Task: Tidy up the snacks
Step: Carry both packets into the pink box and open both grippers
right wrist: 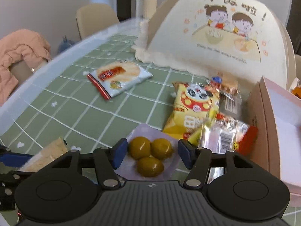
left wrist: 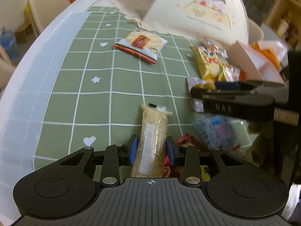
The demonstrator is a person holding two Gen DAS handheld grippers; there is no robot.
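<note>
My left gripper (left wrist: 152, 149) is shut on a long clear pack of beige grain snack (left wrist: 153, 137), held above the green checked tablecloth (left wrist: 90, 98). My right gripper (right wrist: 150, 152) is open, its blue pads on either side of a clear pack of three green plums (right wrist: 149, 155) without touching it. It shows from the side in the left wrist view (left wrist: 195, 90). A rice cracker pack (right wrist: 118, 77) lies alone mid-table and also shows in the left wrist view (left wrist: 141, 45). A yellow panda snack bag (right wrist: 191, 107) and silver packets (right wrist: 222, 133) lie beside an open pink box (right wrist: 278, 124).
A cream dome food cover (right wrist: 216, 33) with cartoon children stands at the back of the table. Blue and red wrapped snacks (left wrist: 214, 130) lie at the right in the left wrist view. Beige chairs (right wrist: 94, 18) and a pink jacket (right wrist: 20, 52) stand beyond the table's edge.
</note>
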